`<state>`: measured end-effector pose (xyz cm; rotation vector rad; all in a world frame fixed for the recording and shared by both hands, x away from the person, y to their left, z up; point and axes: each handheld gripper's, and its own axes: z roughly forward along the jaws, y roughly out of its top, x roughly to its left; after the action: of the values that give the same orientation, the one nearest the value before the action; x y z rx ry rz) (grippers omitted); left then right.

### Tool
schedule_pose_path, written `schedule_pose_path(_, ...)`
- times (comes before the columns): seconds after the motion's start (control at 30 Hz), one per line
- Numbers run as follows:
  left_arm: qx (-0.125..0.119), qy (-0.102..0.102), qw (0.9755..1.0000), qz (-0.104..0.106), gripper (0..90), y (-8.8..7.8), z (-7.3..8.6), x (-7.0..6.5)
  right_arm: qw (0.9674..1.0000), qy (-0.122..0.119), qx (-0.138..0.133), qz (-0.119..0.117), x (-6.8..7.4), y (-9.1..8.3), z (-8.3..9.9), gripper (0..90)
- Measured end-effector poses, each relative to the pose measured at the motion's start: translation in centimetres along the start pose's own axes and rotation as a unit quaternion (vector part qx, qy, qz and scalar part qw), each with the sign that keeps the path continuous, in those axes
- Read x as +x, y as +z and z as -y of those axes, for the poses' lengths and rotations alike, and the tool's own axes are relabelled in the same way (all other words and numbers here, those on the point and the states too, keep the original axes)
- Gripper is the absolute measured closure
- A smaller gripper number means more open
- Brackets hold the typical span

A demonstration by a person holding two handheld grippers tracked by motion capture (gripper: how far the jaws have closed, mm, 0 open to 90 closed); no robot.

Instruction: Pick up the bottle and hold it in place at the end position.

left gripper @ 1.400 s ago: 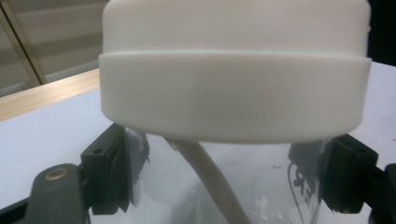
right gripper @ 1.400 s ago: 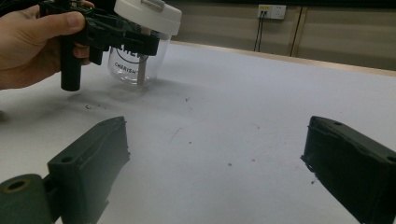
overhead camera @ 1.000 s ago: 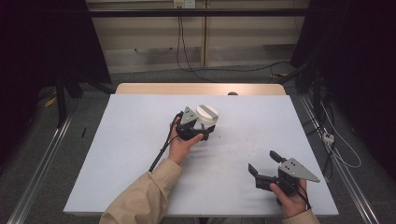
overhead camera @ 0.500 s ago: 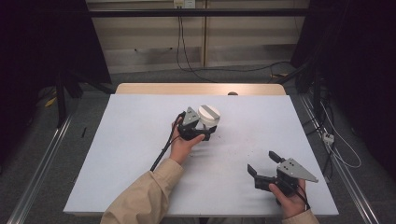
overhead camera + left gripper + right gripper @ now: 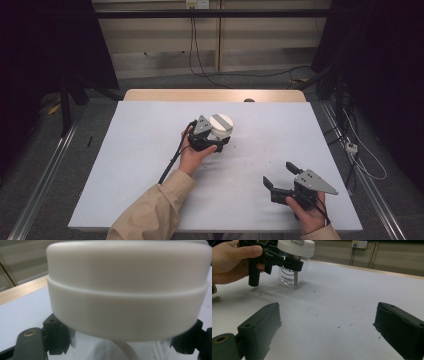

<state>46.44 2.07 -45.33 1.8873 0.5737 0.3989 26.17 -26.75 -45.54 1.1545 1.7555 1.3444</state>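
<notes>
Left hand-held gripper (image 5: 216,144) clamped on the clear body of a jar (image 5: 220,128), just under its white lid (image 5: 221,122); in the left gripper view the black jaws press on either side of the transparent wall, directly below the lid (image 5: 127,290). The jar stands upright on the white counter (image 5: 135,150), near its middle. In the right gripper view the jar (image 5: 293,272) has dark printed lettering on its clear wall, only partly readable, and a thin dark stick-like shape shows at or behind the wall; cannot tell whether it is inside. The person's left hand (image 5: 192,156) grips the handle on the near side of the jar, beige sleeve (image 5: 152,210) running back from it toward the near counter edge. A black cable (image 5: 172,155) trails from this gripper, to the left of the jar. Right hand-held gripper (image 5: 281,176) has its jaws spread wide apart with nothing between them; it sits well apart from the jar, nearer the person and to the jar's right, low over the counter, held by the right hand (image 5: 307,212). Its grey three-cornered plate (image 5: 315,181) faces up. Small dark specks and faint scuffs mark the counter surface between the jar and the right gripper. Beyond the jar, a strip of bare wood (image 5: 215,95) shows at the far counter edge.
</notes>
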Motion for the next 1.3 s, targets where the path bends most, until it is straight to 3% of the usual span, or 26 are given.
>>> schedule_pose_path(0.8, -0.005, -0.008, 1.0000, -0.004, 18.4, -1.5, 1.1, 0.0, 0.9998, -0.004, 0.020, -0.005, 1.3, 2.9, -1.3, 6.4)
schedule_pose_path(1.3, -0.007, -0.010, 0.9999, -0.006, 18.4, -1.6, 1.2, 0.0, 0.9992, -0.003, 0.024, -0.031, 3.2, 6.0, -2.8, 6.3)
